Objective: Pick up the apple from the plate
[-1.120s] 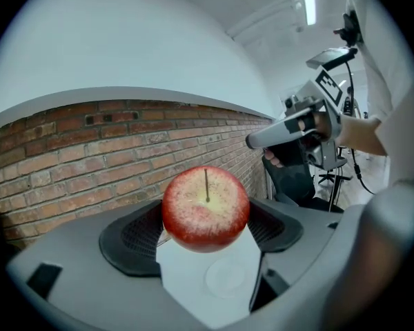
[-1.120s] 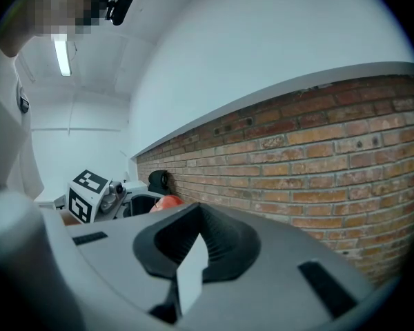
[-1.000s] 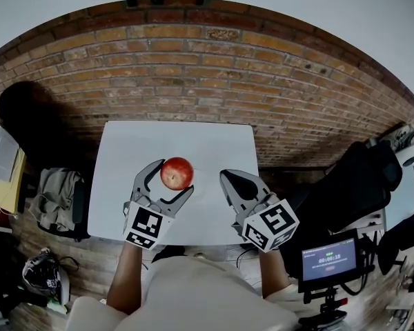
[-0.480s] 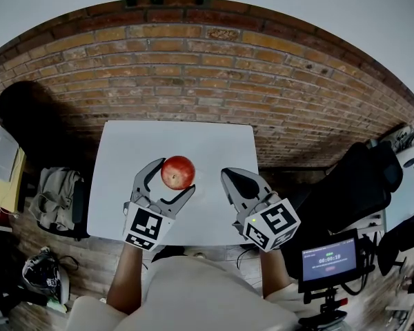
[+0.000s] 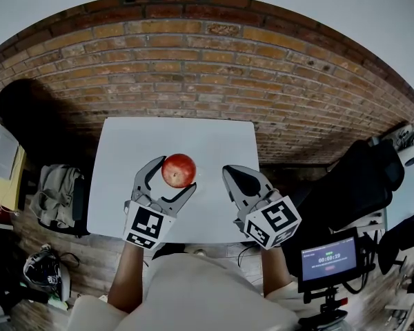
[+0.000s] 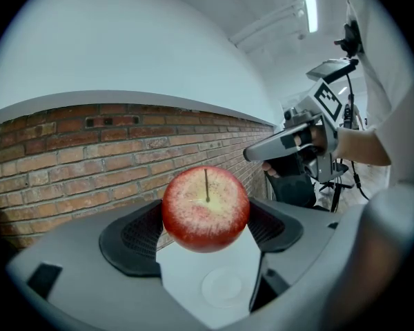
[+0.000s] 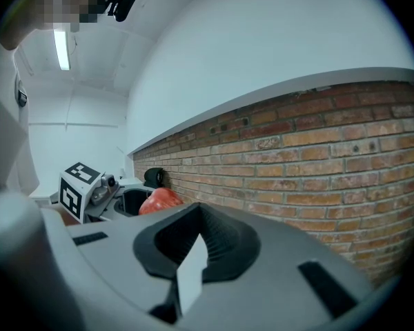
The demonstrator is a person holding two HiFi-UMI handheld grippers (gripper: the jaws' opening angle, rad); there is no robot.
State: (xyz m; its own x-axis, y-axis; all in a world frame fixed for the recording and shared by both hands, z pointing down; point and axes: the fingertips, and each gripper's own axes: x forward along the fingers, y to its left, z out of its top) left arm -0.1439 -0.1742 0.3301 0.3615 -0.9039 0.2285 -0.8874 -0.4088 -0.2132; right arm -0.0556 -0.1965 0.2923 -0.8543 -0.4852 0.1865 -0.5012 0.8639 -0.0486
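Note:
A red apple [image 5: 179,169] is held between the two fingers of my left gripper [image 5: 174,178], which is shut on it above the white table [image 5: 124,157]. The left gripper view shows the apple [image 6: 205,209] stem up, pinched by both dark pads, hanging clear over a small white plate [image 6: 224,286] on the table below. My right gripper [image 5: 236,176] hovers to the right of the apple with its jaws together and nothing in them. From the right gripper view the apple [image 7: 161,201] shows at the left, in the left gripper [image 7: 124,200].
A brick wall [image 5: 193,67] runs along the table's far edge. Bags and clothes [image 5: 55,198] lie on the floor to the left. A black chair [image 5: 352,185] and a screen on a stand [image 5: 328,259] are to the right.
Almost nothing has changed. The apple stays in the left gripper and has crept slightly upward; the right gripper has drifted a little to the right.

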